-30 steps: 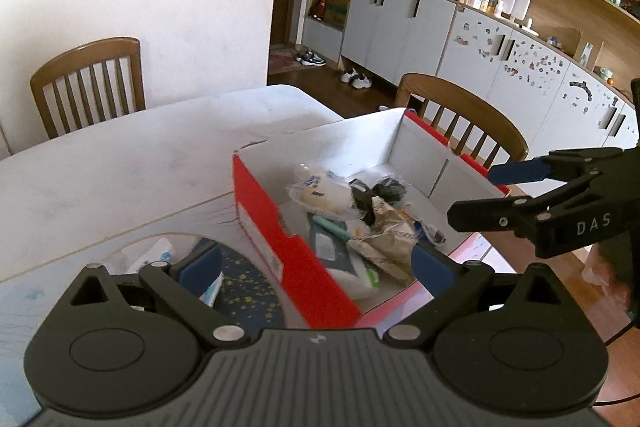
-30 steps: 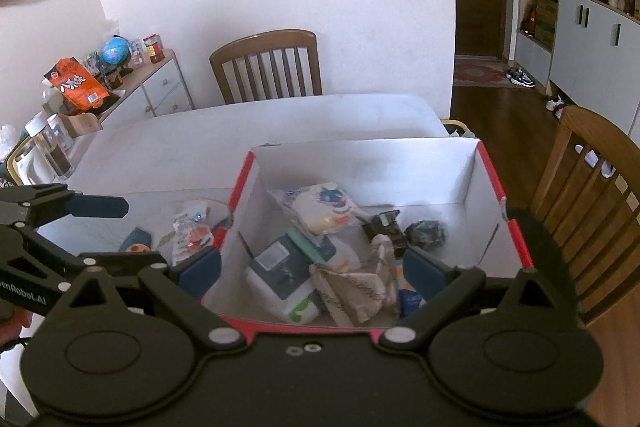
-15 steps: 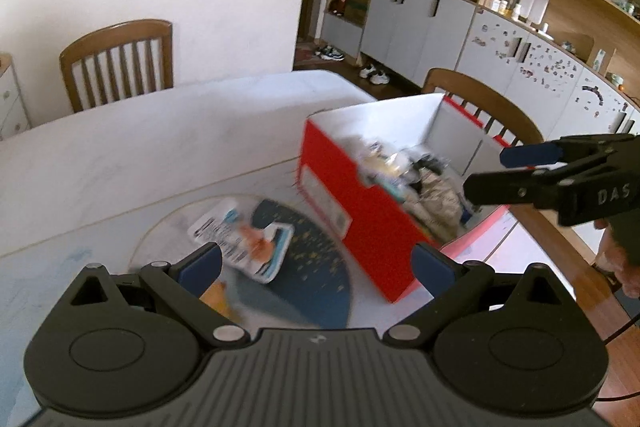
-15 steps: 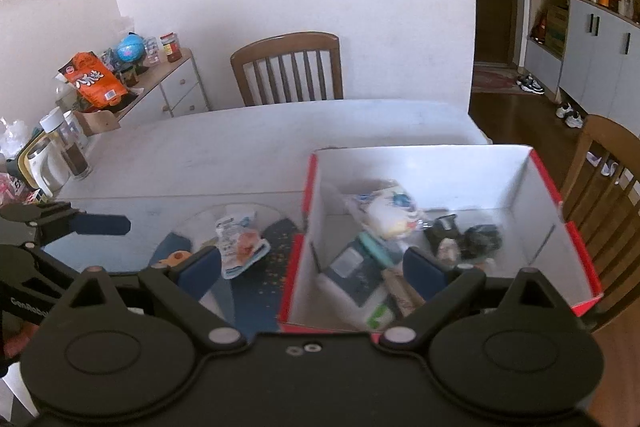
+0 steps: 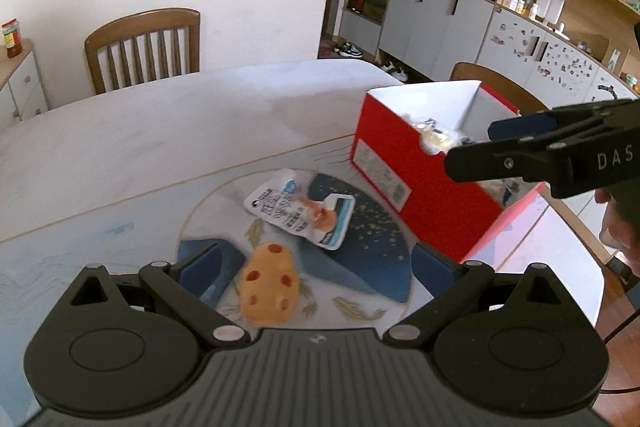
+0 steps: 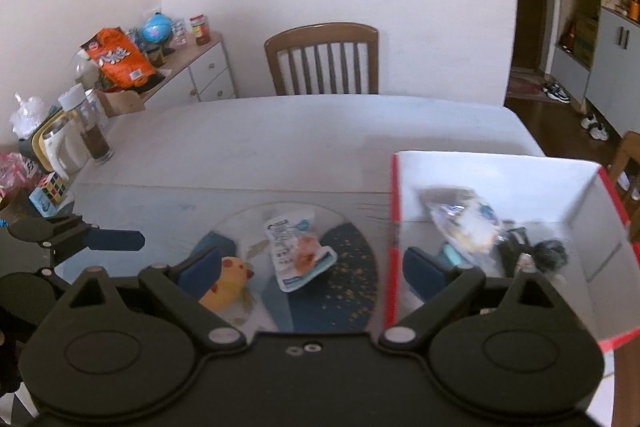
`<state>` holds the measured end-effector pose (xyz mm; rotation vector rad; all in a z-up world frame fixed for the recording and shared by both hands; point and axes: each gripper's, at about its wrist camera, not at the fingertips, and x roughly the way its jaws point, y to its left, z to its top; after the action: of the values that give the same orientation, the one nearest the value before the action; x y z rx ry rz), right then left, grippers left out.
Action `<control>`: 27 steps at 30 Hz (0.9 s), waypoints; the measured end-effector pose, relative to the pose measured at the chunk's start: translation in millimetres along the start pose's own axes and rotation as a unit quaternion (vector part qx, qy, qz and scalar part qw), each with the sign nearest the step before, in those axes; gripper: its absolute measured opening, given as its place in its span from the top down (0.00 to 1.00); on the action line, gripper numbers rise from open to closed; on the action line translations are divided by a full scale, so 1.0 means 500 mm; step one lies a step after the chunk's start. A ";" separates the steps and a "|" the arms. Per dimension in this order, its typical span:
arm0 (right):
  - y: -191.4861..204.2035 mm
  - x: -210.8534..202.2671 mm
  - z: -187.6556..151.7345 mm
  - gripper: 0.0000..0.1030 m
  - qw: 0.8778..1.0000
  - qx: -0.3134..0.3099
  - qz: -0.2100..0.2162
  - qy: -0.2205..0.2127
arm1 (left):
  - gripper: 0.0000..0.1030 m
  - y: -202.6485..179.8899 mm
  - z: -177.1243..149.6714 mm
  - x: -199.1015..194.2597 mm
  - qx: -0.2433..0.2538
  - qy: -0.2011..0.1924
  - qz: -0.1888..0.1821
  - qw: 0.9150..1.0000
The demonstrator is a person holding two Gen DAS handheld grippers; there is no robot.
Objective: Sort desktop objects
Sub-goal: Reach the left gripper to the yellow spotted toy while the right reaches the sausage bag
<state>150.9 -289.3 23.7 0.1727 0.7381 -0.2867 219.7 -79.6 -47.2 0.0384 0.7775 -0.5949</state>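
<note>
A red box [image 5: 416, 195] with white inner walls [image 6: 480, 183] stands on the right of the table and holds several wrapped items. On the round blue-patterned mat lie a white snack pouch [image 5: 298, 213] [image 6: 298, 253] and a yellow toy with red spots [image 5: 269, 285] [image 6: 228, 283]. My left gripper [image 5: 316, 267] is open, and the toy sits just ahead between its fingers, untouched. My right gripper [image 6: 312, 267] is open and empty over the mat's near edge, beside the box's left wall. In the left wrist view, the right gripper [image 5: 468, 145] hovers by the box's near corner.
The white table [image 6: 320, 139] stretches back to a wooden chair [image 6: 322, 61]. A Rubik's cube [image 6: 52, 189], a kettle and bottles [image 6: 86, 131] crowd the far left edge. Another chair [image 5: 496, 83] stands behind the box. A person's hand [image 5: 620, 227] shows at the right.
Both grippers have swung left, away from above the box, toward the mat. The pouch and the yellow toy have come into view ahead. Both stay open.
</note>
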 end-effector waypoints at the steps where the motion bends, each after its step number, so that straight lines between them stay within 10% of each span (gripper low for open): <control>1: 0.005 0.005 0.003 0.05 1.000 -0.004 0.001 0.001 | 0.02 0.002 -0.002 0.001 0.002 -0.006 0.005 1.000; 27: 0.065 0.258 0.040 0.06 0.997 -0.041 0.013 0.066 | 0.02 0.063 -0.045 0.115 -0.005 0.016 0.006 1.000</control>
<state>264.7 -288.7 -48.1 0.1248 0.8762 -0.2212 253.6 -75.7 -107.6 0.0431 0.8110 -0.5810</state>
